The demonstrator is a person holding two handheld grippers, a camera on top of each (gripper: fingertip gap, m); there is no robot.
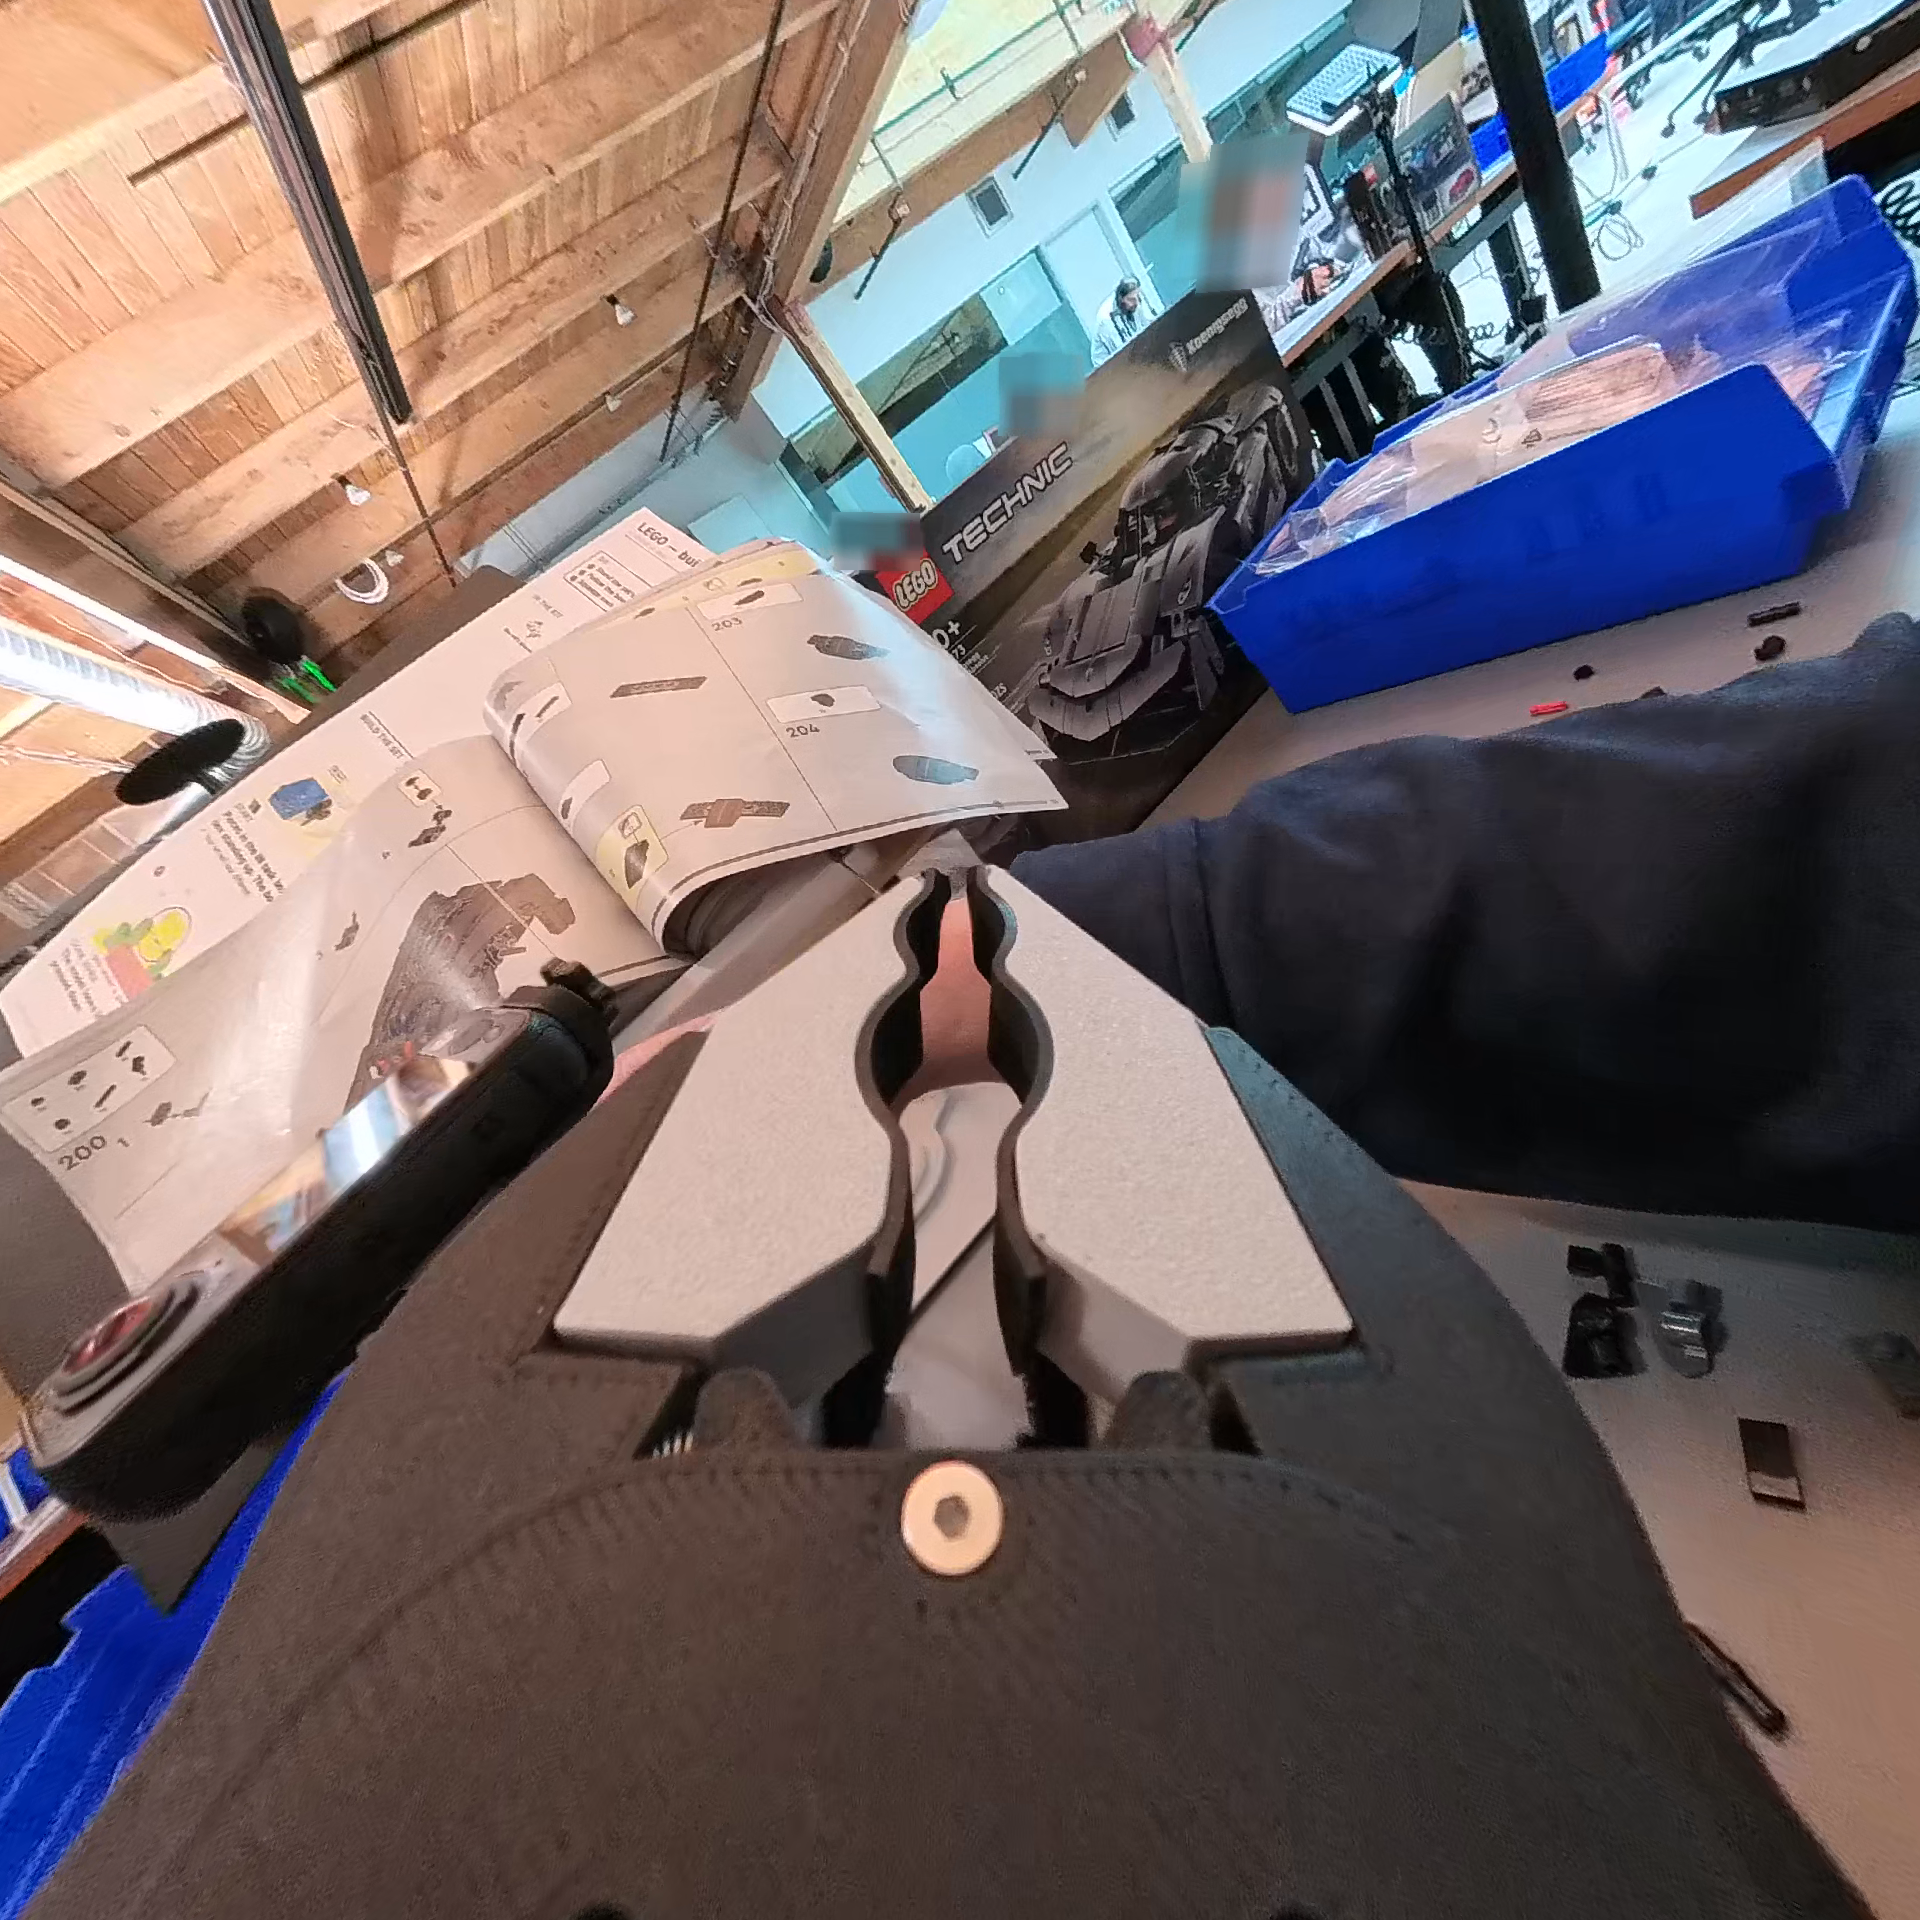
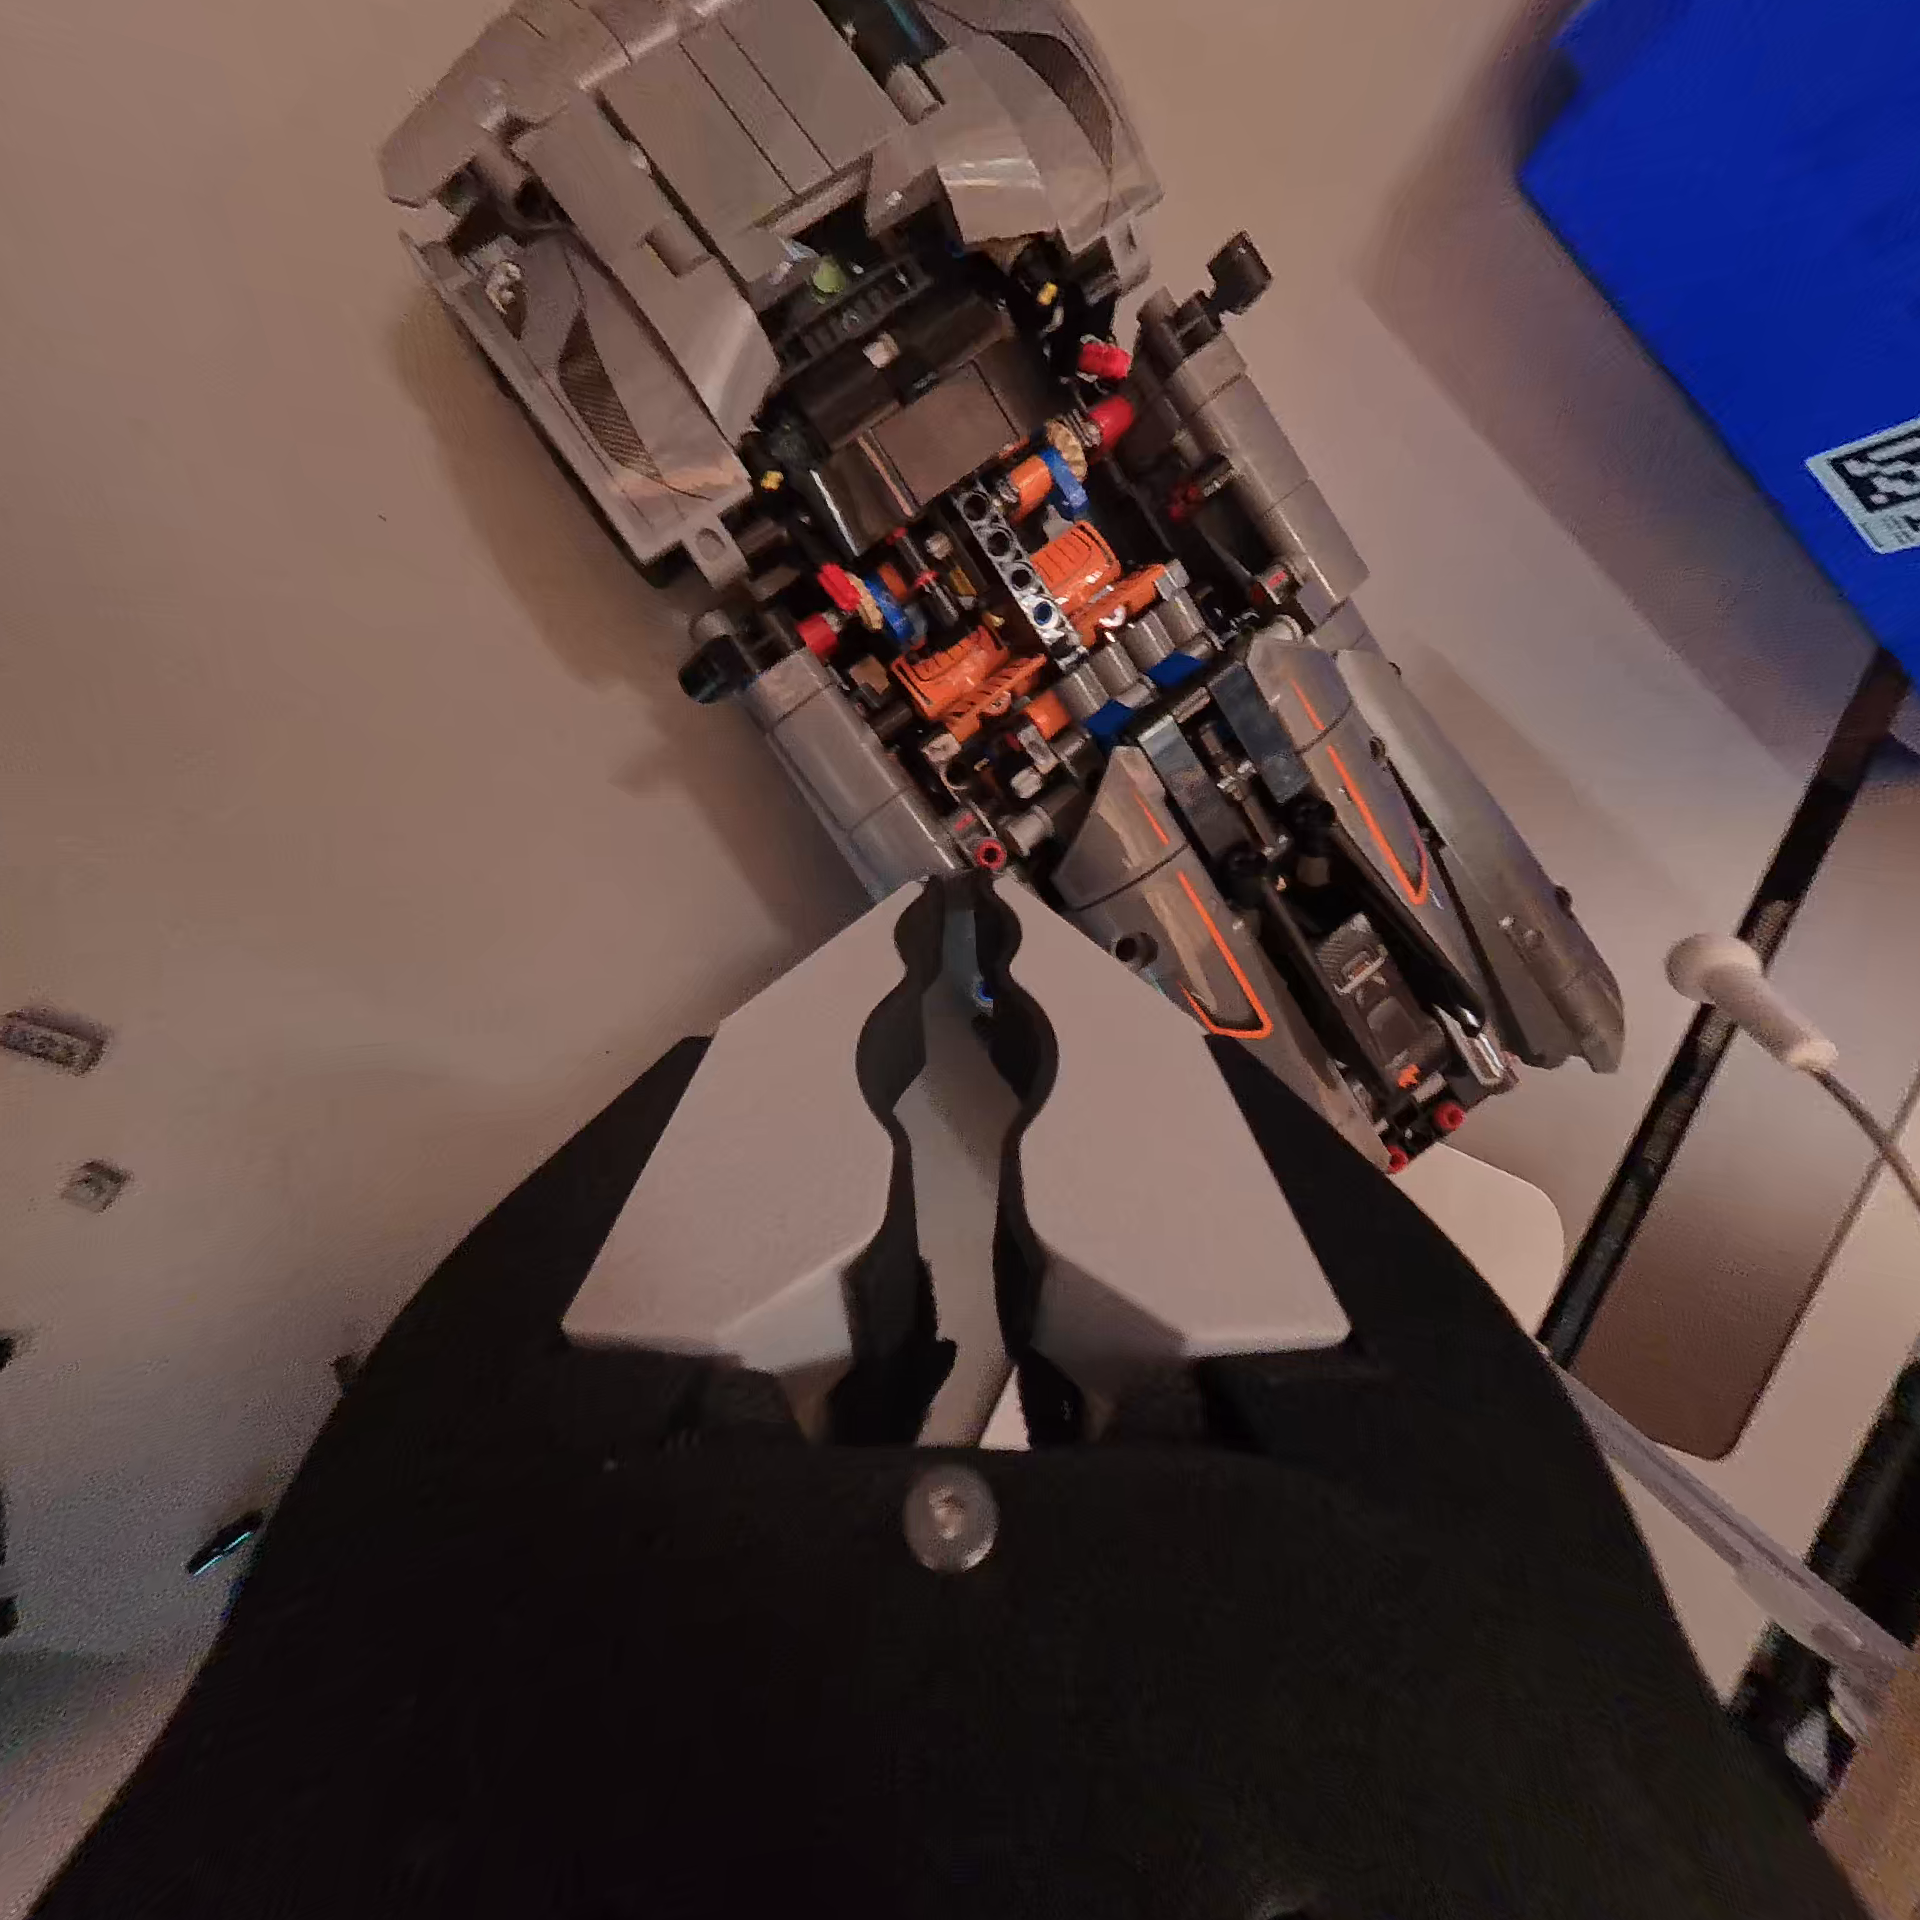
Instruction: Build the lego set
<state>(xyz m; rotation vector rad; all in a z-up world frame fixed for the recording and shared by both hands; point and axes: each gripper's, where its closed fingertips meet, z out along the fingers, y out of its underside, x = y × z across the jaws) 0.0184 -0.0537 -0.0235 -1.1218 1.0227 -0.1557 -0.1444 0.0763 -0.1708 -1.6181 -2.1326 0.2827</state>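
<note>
In the left wrist view the left gripper point(image 1: 954, 883) has its jaws together at the tips, just beside the open instruction booklet point(image 1: 540, 821), with a dark sleeve point(image 1: 1507, 935) on its other side. In the right wrist view the right gripper point(image 2: 958, 883), jaws likewise together and empty, touches the edge of the half-built grey lego car point(image 2: 997, 582) on the table point(image 2: 312, 727).

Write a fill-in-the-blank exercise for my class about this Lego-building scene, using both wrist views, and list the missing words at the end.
1. In the right wrist view, the grey Lego car has engine parts coloured ____ in its open middle.
2. In the left wrist view, the parts bin beside the Lego box is coloured ____.
3. The instruction booklet lies ____, its pages showing.
4. The fingertips of the right gripper are nearly ____.

Missing words: orange; blue; open; closed
</note>
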